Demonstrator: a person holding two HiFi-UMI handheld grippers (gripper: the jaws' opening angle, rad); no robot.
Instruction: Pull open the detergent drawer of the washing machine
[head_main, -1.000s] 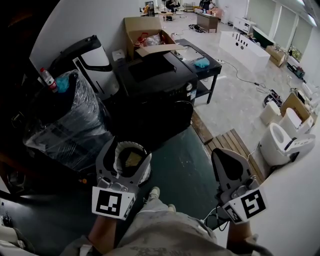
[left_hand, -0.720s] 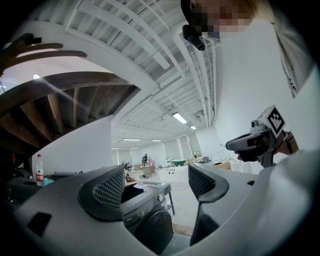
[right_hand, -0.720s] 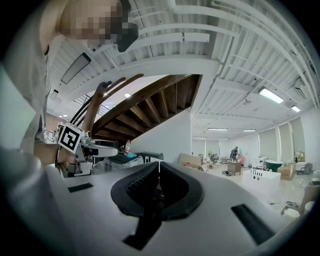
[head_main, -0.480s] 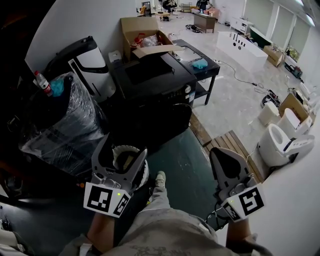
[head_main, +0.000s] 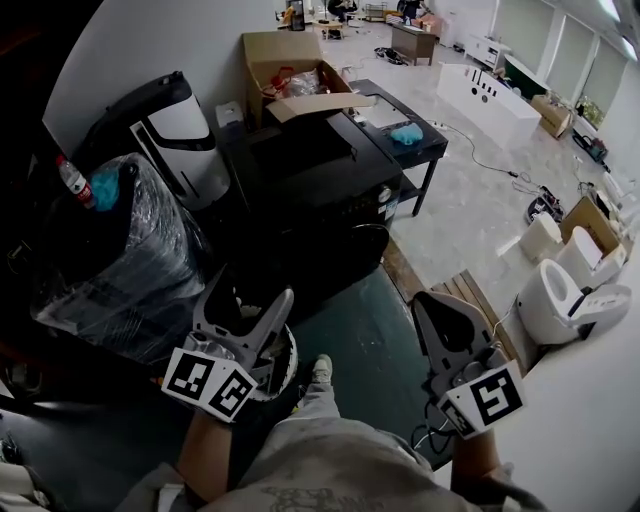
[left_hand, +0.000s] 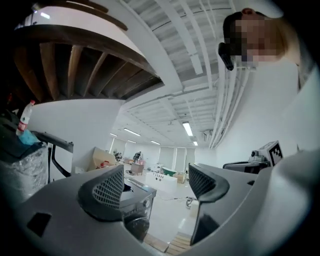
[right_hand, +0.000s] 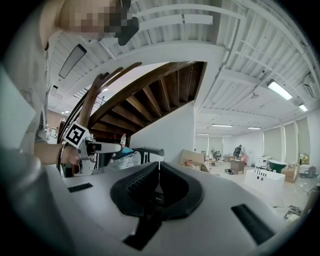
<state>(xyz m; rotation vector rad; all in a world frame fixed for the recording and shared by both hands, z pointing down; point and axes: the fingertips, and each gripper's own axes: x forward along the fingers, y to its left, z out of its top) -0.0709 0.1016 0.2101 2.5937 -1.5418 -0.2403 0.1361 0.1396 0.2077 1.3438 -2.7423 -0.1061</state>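
A person holds two grippers low in front of their body. The left gripper (head_main: 250, 303) has its jaws spread wide with nothing between them. The right gripper (head_main: 432, 308) has its jaws pressed together, empty. The black washing machine (head_main: 315, 175) stands ahead, well apart from both grippers (its detergent drawer is too dark to make out), with an open cardboard box (head_main: 285, 60) beyond it.
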